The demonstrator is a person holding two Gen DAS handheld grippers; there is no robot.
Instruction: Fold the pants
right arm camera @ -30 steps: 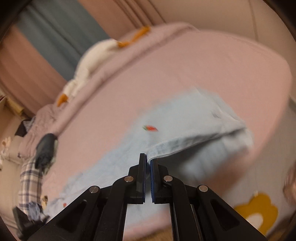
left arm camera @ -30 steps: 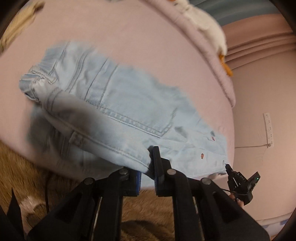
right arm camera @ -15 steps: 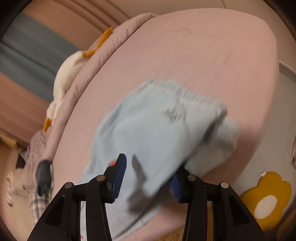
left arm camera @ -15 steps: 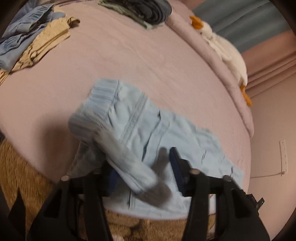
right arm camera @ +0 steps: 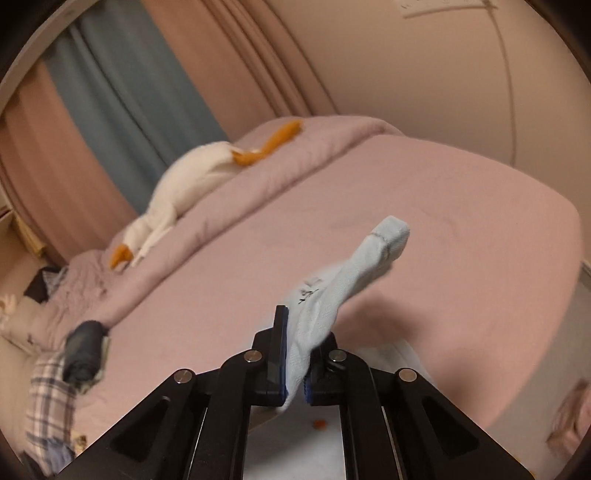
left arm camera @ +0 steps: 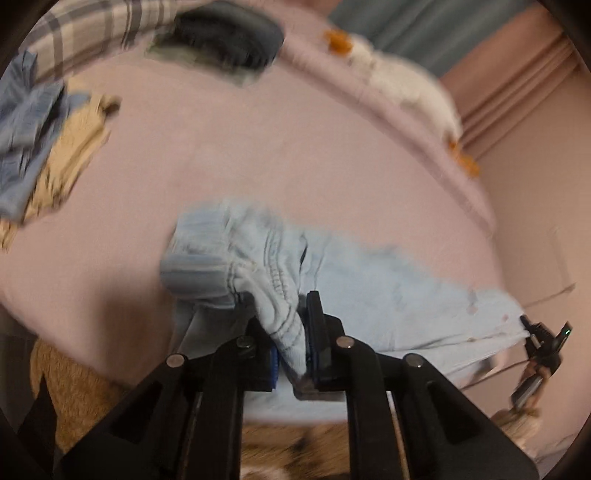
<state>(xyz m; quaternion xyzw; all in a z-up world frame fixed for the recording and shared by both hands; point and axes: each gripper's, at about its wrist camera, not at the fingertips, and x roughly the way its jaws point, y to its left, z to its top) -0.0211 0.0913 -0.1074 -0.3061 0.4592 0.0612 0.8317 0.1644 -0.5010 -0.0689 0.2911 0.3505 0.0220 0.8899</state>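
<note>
Light blue denim pants [left arm camera: 388,291] lie across the near edge of the pink bed [left arm camera: 258,147]. My left gripper [left arm camera: 291,317] has its jaws closing down on the bunched waistband end, and the cloth is pinched between the pads. At the far right of the left wrist view, my right gripper [left arm camera: 532,332] meets the pants' other end. In the right wrist view, my right gripper [right arm camera: 299,332] is closing on a fold of the pants [right arm camera: 354,273]. The fabric is clamped there, and the hem end sticks up beyond the fingers.
A blue and tan clothes pile [left arm camera: 37,147] lies at the bed's left, with a dark folded garment [left arm camera: 229,40] and plaid cloth [left arm camera: 85,33] farther back. A white goose plush [right arm camera: 184,181] rests on the duvet. A brown rug [left arm camera: 74,387] lies below the bed's edge.
Half a second ago both grippers stood open over the pants; now both are clamped on fabric again. The right gripper has risen, lifting its end of the pants off the bed.
</note>
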